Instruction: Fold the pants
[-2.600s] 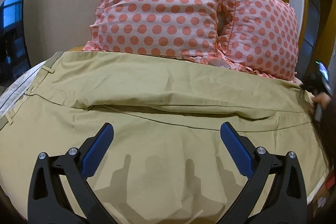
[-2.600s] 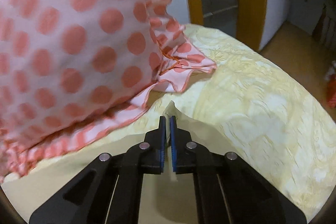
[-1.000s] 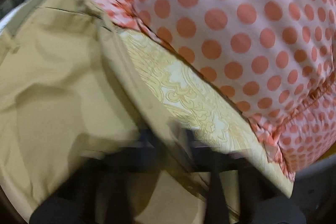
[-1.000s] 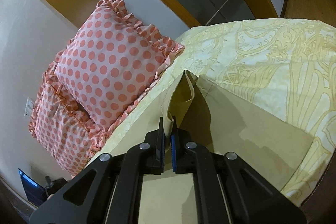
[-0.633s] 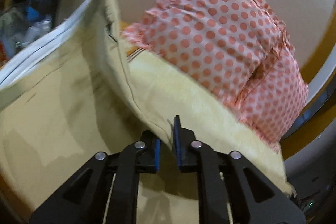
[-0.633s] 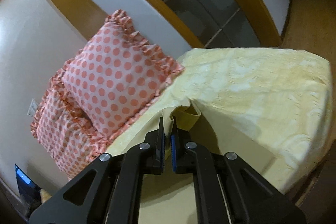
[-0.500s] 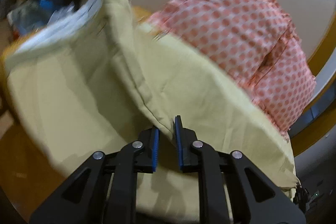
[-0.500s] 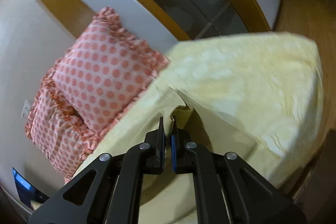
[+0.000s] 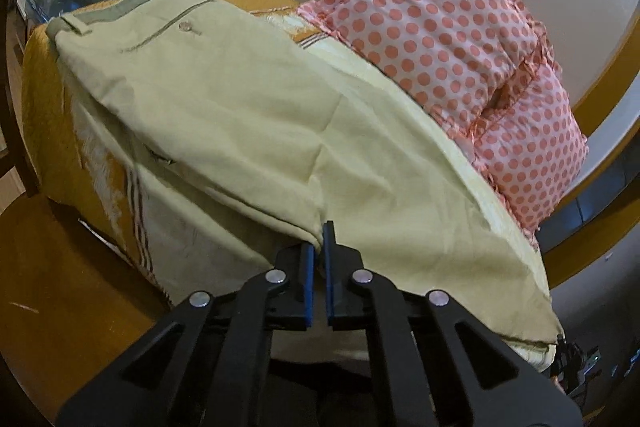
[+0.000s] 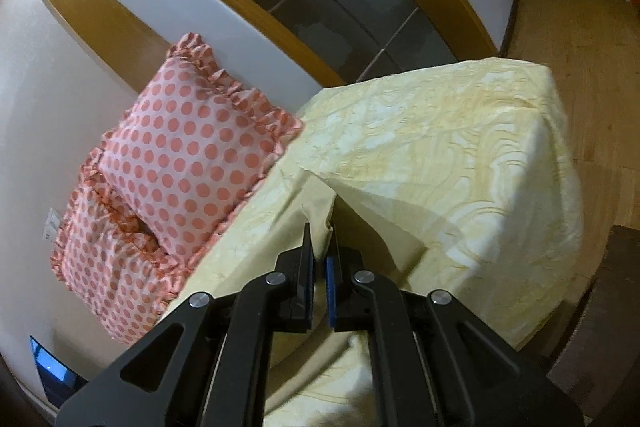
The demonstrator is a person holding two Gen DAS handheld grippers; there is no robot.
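Khaki pants point(image 9: 248, 123) lie lengthwise over the bed, waistband point(image 9: 120, 11) at the far left with a button pocket. My left gripper point(image 9: 318, 247) is shut on the near edge of the pants, mid-length. My right gripper point(image 10: 319, 247) is shut on the hem end of the pants point(image 10: 316, 223), pulled toward me off the bed's near side. The fabric between the two grips is folded over on itself.
Two pink polka-dot pillows point(image 9: 452, 39) lean on the wall at the bed's back; they also show in the right wrist view point(image 10: 188, 163). A pale yellow patterned bedspread point(image 10: 460, 155) covers the bed. Wood floor point(image 9: 52, 291) lies below the bed edge.
Both grippers have pulled the far edge of the pants back toward me, folding them lengthwise. The cloth has settled and the waistband lies flat at the left.
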